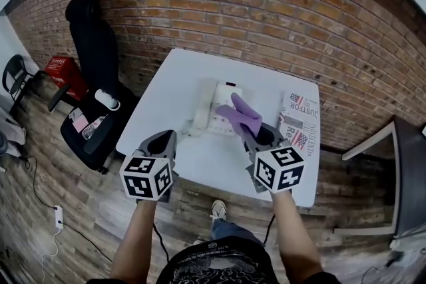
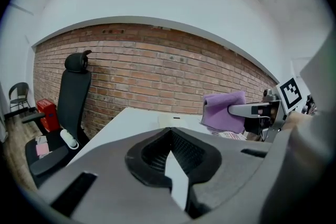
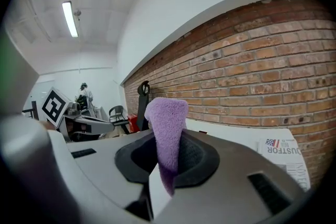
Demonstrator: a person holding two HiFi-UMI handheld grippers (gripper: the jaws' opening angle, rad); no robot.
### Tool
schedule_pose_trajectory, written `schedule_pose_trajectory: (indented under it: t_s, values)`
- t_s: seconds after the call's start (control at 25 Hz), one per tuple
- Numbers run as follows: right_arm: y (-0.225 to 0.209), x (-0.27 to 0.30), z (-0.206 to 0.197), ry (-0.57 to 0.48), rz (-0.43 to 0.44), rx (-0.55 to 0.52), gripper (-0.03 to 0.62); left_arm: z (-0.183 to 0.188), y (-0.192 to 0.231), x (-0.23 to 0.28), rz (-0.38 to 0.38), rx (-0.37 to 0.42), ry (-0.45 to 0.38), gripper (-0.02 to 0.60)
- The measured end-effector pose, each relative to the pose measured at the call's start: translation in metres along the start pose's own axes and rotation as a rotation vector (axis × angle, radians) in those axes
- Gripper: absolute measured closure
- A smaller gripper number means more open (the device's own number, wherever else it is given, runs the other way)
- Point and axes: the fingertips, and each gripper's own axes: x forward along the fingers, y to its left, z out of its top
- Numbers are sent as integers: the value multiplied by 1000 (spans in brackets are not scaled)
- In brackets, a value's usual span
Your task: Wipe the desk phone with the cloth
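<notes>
Running this one remotely. Far left on the wooden floor (image 1: 40,163) there's a black office chair (image 1: 93,70) parked against the brick wall (image 1: 253,3), with a red crate-looking thing (image 1: 65,73) just behind it. Then comes the white tabletop (image 1: 166,103). My left hand-held gripper (image 1: 163,143) hovers over its near edge, and its own camera shows the jaws pressed together with nothing between them, so it's just empty and pinched closed. Next over, around the middle of the tabletop, sits the desk phone (image 1: 214,118), white, with the handset lying along its left side. My right hand-held gripper (image 1: 261,136) is just right of that, clamped tight on the purple cloth (image 1: 241,113). The cloth's free end sticks out past the jaw tips in a folded flap. From the head view that flap overlaps the right part of the phone. From the left gripper view it looks like it's up in the air above the tabletop, so I honestly can't tell if it's touching the phone. The two grippers are side by side, well apart. Furthest right, a newspaper (image 1: 303,118) lies flat on the tabletop, near the right edge and just beside the phone.
</notes>
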Motion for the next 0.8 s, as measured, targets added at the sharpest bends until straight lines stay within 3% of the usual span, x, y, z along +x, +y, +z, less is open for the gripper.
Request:
schedule_pose_trajectory:
  t_s: [0.36,0.8]
  values:
    - [-80,53,9,20,-72,39,548,16,1,89,-47,9,48,575]
    - [-159,112,-12,69,-169,112,548,25,19,156,-33,-6,89,575]
